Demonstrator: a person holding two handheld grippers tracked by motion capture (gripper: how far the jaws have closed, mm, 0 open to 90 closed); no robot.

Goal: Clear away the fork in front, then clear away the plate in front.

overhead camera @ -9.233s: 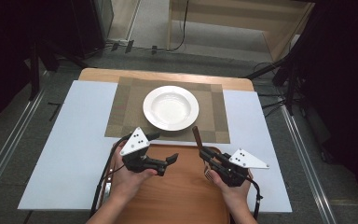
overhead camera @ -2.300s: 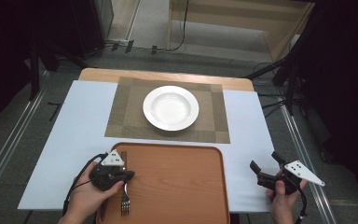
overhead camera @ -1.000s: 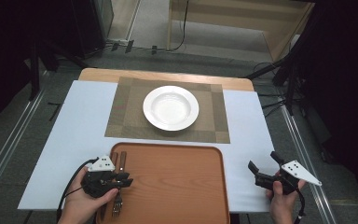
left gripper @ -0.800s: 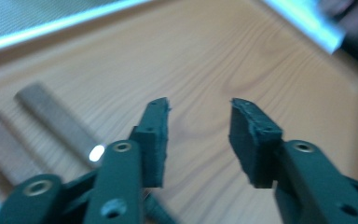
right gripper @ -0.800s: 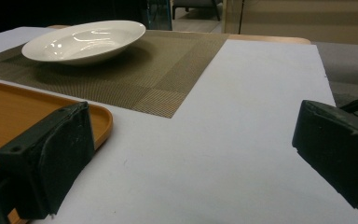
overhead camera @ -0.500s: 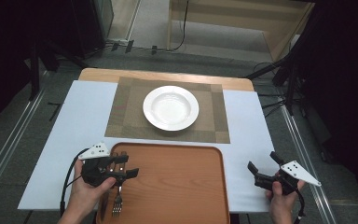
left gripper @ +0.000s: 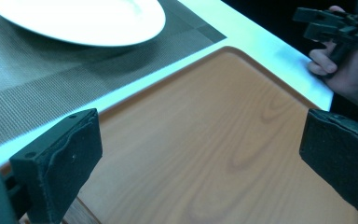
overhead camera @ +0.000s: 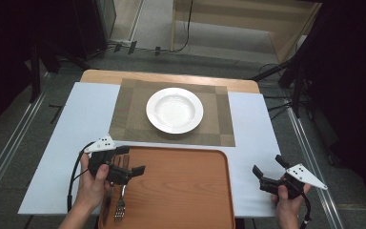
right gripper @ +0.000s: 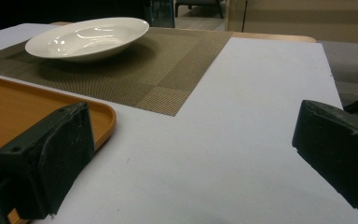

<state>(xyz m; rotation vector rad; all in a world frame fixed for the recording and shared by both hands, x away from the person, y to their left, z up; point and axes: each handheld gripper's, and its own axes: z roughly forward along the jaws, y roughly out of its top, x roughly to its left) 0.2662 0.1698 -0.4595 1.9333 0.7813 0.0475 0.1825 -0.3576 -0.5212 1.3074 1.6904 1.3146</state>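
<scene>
Looks partway through laying out cutlery. Shows a fork [overhead camera: 120,210] lying flat at the left end of the tray [overhead camera: 181,191], tines toward the near edge, close beside a darker piece that is too dim to name. Counts as released, judging by the left gripper [overhead camera: 132,160] just above that spot: jaws just opened wide, with nothing between them but bare tray wood in the left gripper view. Finds the right gripper [overhead camera: 267,163] well apart, off the tray's right end over the white board [overhead camera: 267,119], jaws spread and empty too. Leaves the plate [overhead camera: 174,109] bare on its mat [overhead camera: 128,114] beyond the tray. Probably leaves most of the work ahead: no cutlery beside the plate yet.
</scene>
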